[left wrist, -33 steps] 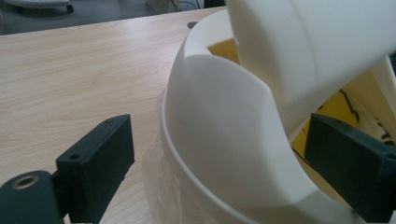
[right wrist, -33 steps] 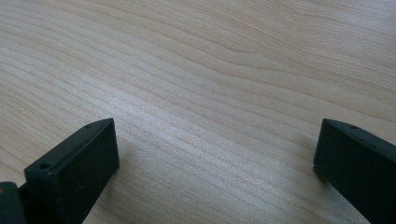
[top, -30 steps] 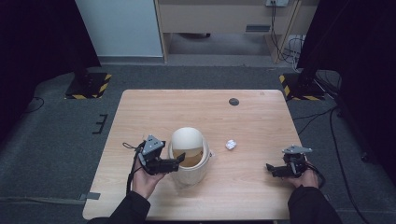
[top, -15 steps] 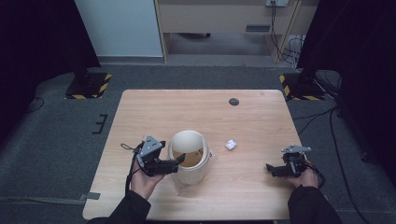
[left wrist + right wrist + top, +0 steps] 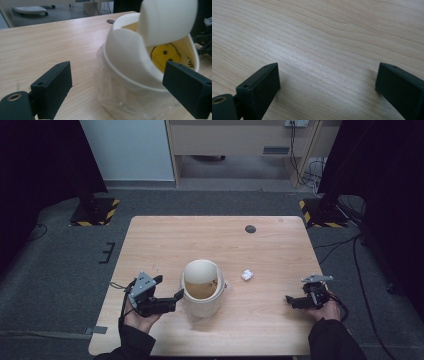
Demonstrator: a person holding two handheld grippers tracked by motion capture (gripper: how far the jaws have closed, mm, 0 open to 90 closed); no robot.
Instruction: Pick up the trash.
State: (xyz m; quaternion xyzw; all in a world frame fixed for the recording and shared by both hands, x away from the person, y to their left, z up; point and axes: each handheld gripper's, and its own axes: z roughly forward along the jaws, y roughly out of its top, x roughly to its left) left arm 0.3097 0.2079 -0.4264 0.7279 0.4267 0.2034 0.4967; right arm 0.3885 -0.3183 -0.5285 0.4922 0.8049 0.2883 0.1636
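small white swing-lid bin (image 5: pixel 201 287) upright near the middle of the table (image 5: pixel 165 235), clear liner bag bunched around its base (image 5: pixel 110 100); lid (image 5: pixel 167 20) tipped, showing the hollow inside and a yellow smiley disc (image 5: pixel 163 56) within. crumpled paper ball (image 5: pixel 246 274) lying on the table just right of the bin, apart from it, not yet inside.

left tool (image 5: pixel 167 296) beside the bin's left wall, jaws spread, nothing pinched; in the left gripper view the bin's left flank framed between the two black jaws without contact. compared with a second earlier, left tool drawn back and leftward from the bin's rim, leaving a visible gap; bin unmoved. judged meaning: bin released or readied with its opening exposed, so the remaining work is the paper.

right tool (image 5: pixel 291 301) low over bare wood near the table's right edge, well apart from the paper ball; jaws spread wide but just closing slightly, with nothing between them (image 5: pixel 327 100). right hand otherwise in the same place as before. probable next step: reach of the right tool toward the ball, pinch, then drop through the lid.
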